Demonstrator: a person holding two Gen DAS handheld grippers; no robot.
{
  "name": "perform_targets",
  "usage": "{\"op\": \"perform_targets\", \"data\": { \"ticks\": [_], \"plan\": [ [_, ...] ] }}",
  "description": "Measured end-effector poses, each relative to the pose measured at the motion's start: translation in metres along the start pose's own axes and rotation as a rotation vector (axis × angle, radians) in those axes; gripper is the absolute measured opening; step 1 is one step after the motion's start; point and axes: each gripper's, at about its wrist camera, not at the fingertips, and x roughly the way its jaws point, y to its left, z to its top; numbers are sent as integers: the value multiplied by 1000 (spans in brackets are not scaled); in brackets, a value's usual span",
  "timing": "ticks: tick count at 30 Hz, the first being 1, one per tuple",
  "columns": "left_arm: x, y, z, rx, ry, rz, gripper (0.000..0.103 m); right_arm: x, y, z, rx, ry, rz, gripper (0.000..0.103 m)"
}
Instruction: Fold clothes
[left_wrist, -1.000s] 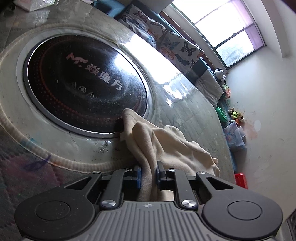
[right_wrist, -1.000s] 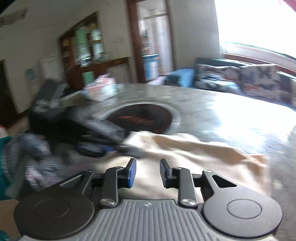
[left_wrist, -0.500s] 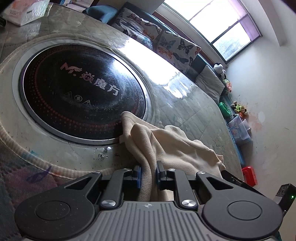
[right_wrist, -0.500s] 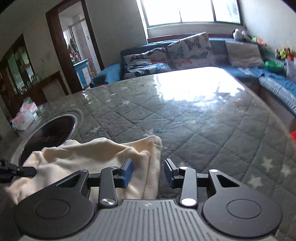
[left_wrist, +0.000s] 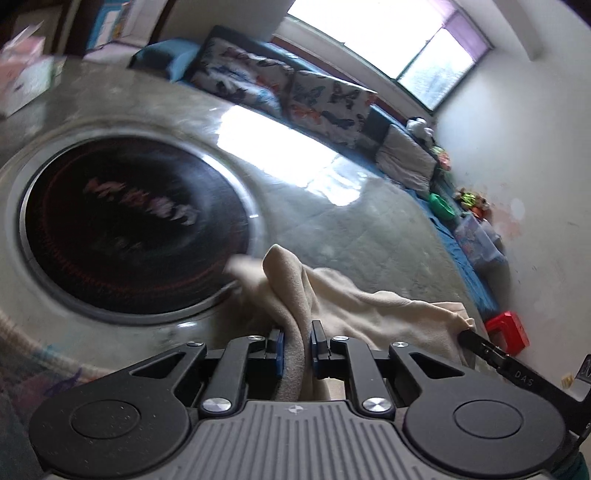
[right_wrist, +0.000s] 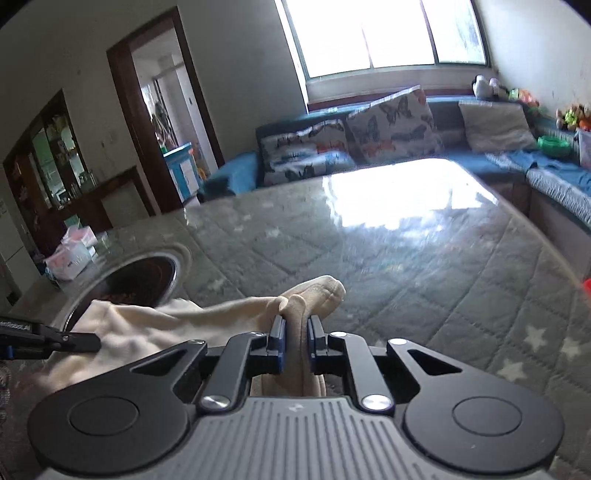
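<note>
Both tongs are engaged on one cream-coloured fleece garment (left_wrist: 343, 295), which lies bunched on the grey quilted, star-patterned worktop (right_wrist: 424, 266) just beside the round black glass cooker plate with its steel rim (left_wrist: 122, 229); one fold of the cloth touches or overlaps that rim. The left tongs (left_wrist: 297, 347) are closed narrowly on a raised ridge of the fleece at the end nearest the cooker plate. The right tongs (right_wrist: 295, 338) are likewise pinched on a doubled edge at the end farther from the cooker plate, with a rounded lobe of cloth standing proud ahead of the pads. The left wrist view is blurred over the cooker plate, so its printed lettering cannot be read. Judgement: the step in hand is the two-point pick-up of the garment ahead of spreading or laying over a first fold; no tidy fold is yet evident. The next move calls for lifting both ends together, drawing them apart to take out the slack, and setting the cloth flat on the worktop away from the cooker plate before creasing it.
</note>
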Motion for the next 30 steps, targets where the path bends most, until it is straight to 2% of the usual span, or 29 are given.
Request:
{"op": "perform_targets", "data": {
  "ticks": [10, 19, 24, 30],
  "plan": [
    [21, -77, -4, 118, 16, -86, 14, -61, -32, 19, -27, -97, -123, 10],
    [49, -137, -9, 224, 45, -131, 14, -90, -79, 22, 1, -125, -231, 10],
    [69, -153, -16, 275, 81, -112, 14, -86, -99, 16, 19, -102, -273, 10],
    [91, -151, -32, 320, 138, -53, 14, -66, -111, 0, 29, -26, -297, 11]
  ]
}}
